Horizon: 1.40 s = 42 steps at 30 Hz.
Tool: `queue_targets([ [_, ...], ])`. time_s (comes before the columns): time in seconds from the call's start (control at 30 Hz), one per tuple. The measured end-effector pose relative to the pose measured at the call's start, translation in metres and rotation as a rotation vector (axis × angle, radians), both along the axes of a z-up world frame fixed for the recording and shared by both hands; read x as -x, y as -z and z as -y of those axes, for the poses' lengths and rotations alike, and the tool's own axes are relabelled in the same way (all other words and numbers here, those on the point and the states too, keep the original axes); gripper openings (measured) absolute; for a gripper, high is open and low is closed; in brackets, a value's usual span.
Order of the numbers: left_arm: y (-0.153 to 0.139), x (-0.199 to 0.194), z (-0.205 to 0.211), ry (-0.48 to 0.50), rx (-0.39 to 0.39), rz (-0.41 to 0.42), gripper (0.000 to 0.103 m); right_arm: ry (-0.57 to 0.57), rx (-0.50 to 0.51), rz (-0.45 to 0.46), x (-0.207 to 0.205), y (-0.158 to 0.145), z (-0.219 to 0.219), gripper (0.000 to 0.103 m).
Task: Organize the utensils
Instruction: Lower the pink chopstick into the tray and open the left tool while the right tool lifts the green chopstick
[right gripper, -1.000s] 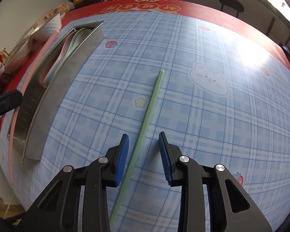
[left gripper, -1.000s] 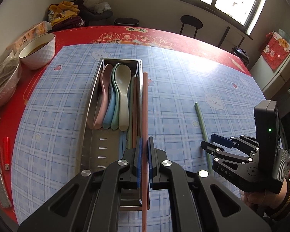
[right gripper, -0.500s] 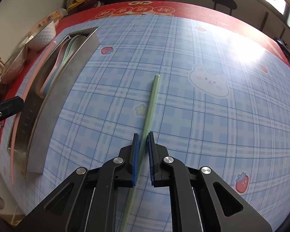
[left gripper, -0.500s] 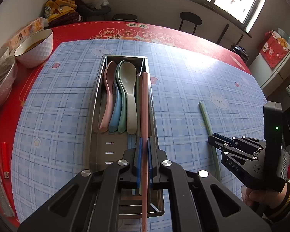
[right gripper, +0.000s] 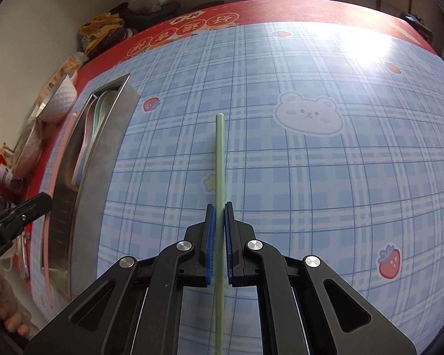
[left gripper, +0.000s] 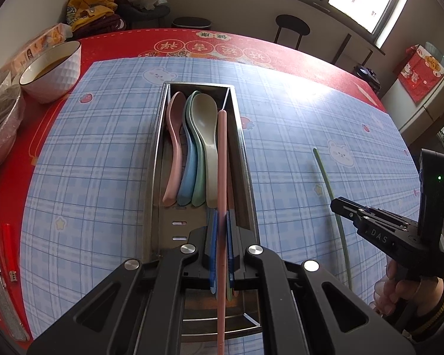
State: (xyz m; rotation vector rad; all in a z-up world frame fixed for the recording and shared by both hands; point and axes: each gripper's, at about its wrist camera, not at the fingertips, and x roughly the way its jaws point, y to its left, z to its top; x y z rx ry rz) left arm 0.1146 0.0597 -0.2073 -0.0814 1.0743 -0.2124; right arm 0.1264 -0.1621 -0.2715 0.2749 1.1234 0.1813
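Note:
A steel utensil tray (left gripper: 159, 159) lies lengthwise on the blue checked mat and holds several pastel spoons (left gripper: 202, 136). My left gripper (left gripper: 221, 222) is shut on a pink chopstick (left gripper: 222, 159), held over the tray's right side and pointing along it. More chopsticks lie under it in the tray. To the right, a green chopstick (right gripper: 220, 159) rests on the mat with my right gripper (right gripper: 219, 210) shut on its lower part. In the left wrist view the green chopstick (left gripper: 328, 189) runs into the right gripper (left gripper: 336, 204), held by a hand. The tray (right gripper: 103, 148) shows at the left of the right wrist view.
A white bowl (left gripper: 51, 72) with brown liquid and a bagged dish (left gripper: 0, 124) stand at the left on the red tablecloth. A red lighter (left gripper: 9, 242) and a metal strip lie near the left edge. A black stool (left gripper: 291, 26) stands beyond the table.
My right gripper closed onto the green chopstick and rolled until the stick points straight ahead. My left gripper carried the pink chopstick from the tray's right rim to over the tray.

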Motion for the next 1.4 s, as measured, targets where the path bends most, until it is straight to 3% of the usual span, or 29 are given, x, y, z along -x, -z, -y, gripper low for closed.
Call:
queue_targets([
  [0.33, 0.008, -0.023, -0.002, -0.021, 0.05, -0.05, 0.006, 0.053, -0.021, 0.014, 0.002, -0.007, 0.015, 0.006],
  [1.1, 0.024, -0.071, 0.007, -0.019, 0.049, -0.115, 0.006, 0.112, -0.019, 0.024, 0.015, -0.01, 0.041, 0.006],
  [1.27, 0.019, -0.072, 0.006, -0.017, 0.047, -0.103, 0.01, 0.111, -0.017, 0.025, 0.015, -0.011, 0.041, 0.006],
  [1.4, 0.013, -0.069, 0.005, -0.021, 0.048, -0.09, 0.019, 0.104, -0.015, 0.029, 0.015, -0.014, 0.04, 0.006],
])
